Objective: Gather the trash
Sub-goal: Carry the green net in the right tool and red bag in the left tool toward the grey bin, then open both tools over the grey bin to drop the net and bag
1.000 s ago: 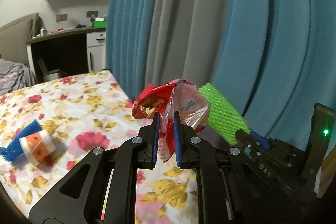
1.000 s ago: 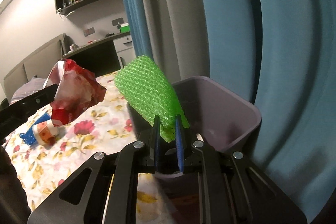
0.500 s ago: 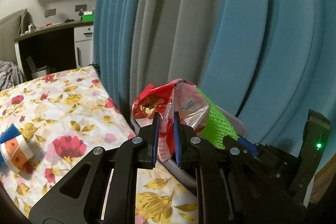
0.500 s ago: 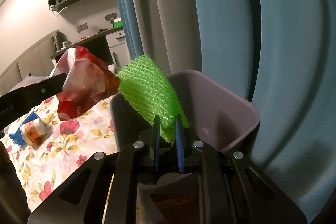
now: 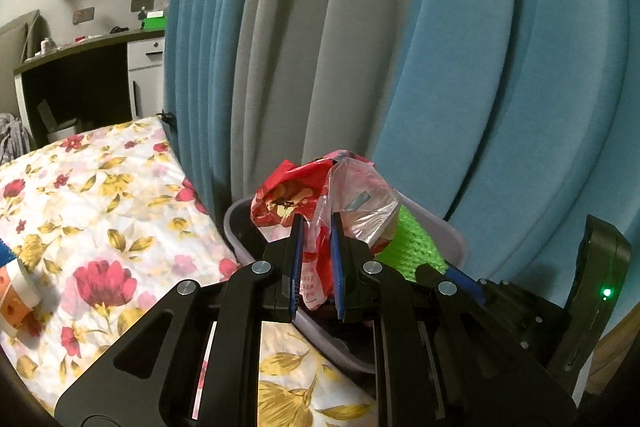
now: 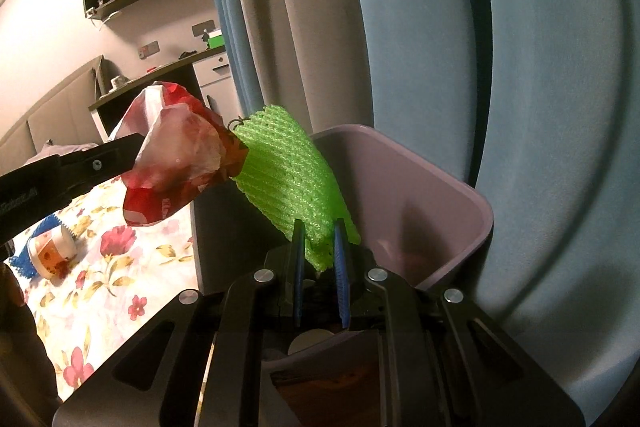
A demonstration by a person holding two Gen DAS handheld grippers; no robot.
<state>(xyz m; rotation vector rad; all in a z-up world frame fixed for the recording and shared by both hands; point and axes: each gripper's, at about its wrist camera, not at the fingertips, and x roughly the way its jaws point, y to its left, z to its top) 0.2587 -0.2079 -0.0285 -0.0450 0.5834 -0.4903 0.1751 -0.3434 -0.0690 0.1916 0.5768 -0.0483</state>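
Beside the floral bed (image 5: 100,211), over a smooth lilac bin (image 6: 452,211), left gripper (image 5: 316,223) fingers pinch a crinkled red wrapper (image 5: 320,195), right gripper (image 6: 318,227) fingers pinch green foam netting (image 6: 288,171).

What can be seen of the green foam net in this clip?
The green foam net is a bright lime sleeve of soft meshed foam, flattened and slightly curved. The right gripper pinches its lower end, so it slants up and to the left over the open purple bin. Its upper end meets the red and clear plastic bag held by the left gripper.
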